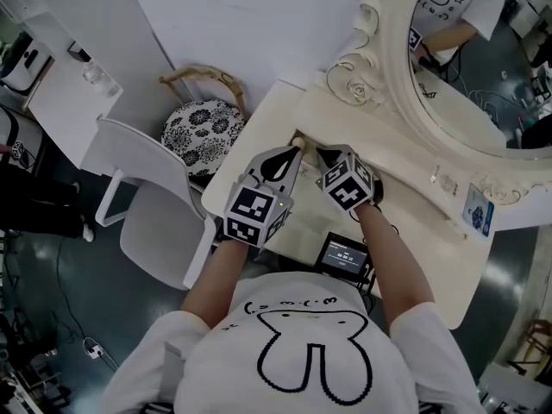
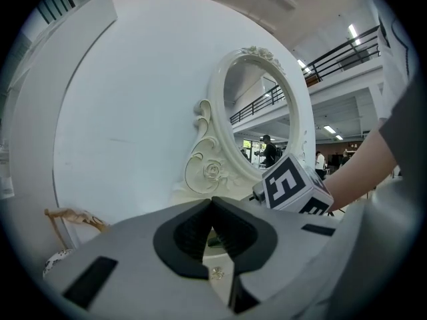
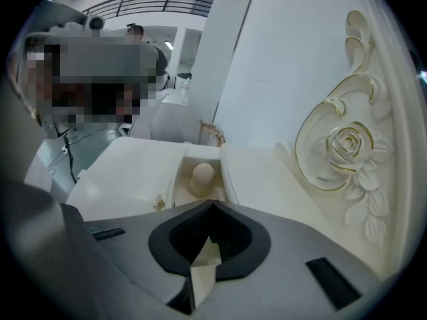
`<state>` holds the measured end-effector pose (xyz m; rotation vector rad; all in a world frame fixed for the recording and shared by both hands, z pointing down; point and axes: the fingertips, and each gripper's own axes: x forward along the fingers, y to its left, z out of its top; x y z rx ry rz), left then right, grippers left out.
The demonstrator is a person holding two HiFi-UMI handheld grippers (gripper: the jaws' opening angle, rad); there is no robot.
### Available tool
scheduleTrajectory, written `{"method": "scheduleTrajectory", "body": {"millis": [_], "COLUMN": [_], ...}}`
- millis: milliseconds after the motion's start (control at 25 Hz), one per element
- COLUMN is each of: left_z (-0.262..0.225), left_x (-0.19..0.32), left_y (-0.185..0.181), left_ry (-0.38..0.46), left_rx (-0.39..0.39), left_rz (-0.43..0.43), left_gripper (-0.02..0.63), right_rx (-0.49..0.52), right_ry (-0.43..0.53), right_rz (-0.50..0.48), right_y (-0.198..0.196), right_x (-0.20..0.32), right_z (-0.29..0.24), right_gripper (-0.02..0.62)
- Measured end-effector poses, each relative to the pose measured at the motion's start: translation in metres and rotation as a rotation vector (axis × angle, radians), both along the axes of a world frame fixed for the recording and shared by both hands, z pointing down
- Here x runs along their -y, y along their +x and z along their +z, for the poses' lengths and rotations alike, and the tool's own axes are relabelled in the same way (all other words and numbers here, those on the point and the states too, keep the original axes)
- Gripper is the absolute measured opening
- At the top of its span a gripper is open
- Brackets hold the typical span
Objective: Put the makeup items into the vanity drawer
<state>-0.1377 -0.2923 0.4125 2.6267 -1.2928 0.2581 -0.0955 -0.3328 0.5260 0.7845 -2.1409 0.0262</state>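
Ahead of you stands an oval mirror [image 1: 483, 59] in a carved cream frame, with a moulded rose [image 3: 347, 142] edged in gold at its lower corner. At the near edge of the cream surface [image 1: 440, 248] lies a small black device with a lit screen [image 1: 345, 255]. On your left, a white chair [image 1: 155, 222] stands on the dark grey floor [image 1: 52, 274], just beside a round black-and-white floral cushion [image 1: 204, 128] backed by a curved pale-wood rail [image 1: 205, 74]. A plain white wall panel [image 1: 241, 15] rises behind them.
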Motion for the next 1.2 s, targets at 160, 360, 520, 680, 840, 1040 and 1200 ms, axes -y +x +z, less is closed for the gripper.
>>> {"method": "scheduleTrajectory", "body": {"millis": [160,360,520,680,840,1040,1200], "left_z": [0.001,0.001,0.000,-0.004,-0.007,-0.012,-0.014], "left_x": [0.000,0.002,0.002,0.002,-0.001,-0.008,-0.016], "left_y": [0.001,0.002,0.005,0.011,0.017,0.026,0.034], "left_ry": [-0.003,-0.003,0.000,0.011,0.019,0.030,0.037], "left_rx": [0.003,0.001,-0.003,-0.007,-0.008,-0.003,0.002], "left_rz": [0.016,0.019,0.022,0.024,0.028,0.040,0.050], "left_gripper": [0.003,0.003,0.003,0.003,0.003,0.003,0.003], "right_rx": [0.062,0.098,0.119,0.151,0.159,0.184,0.220], "right_ry": [-0.080,-0.134,-0.141,-0.129,-0.100,-0.056,-0.034], "right_rz": [0.041,0.055,0.058,0.066,0.056,0.068,0.066], "right_y": [0.000,0.003,0.006,0.009,0.013,0.024,0.033], "right_x": [0.000,-0.001,-0.003,-0.005,-0.008,-0.012,-0.019], "right_z": [0.003,0.006,0.001,-0.009,-0.018,-0.036,-0.051], "right_gripper": [0.015,0.054,0.086,0.122,0.164,0.162,0.143]}}
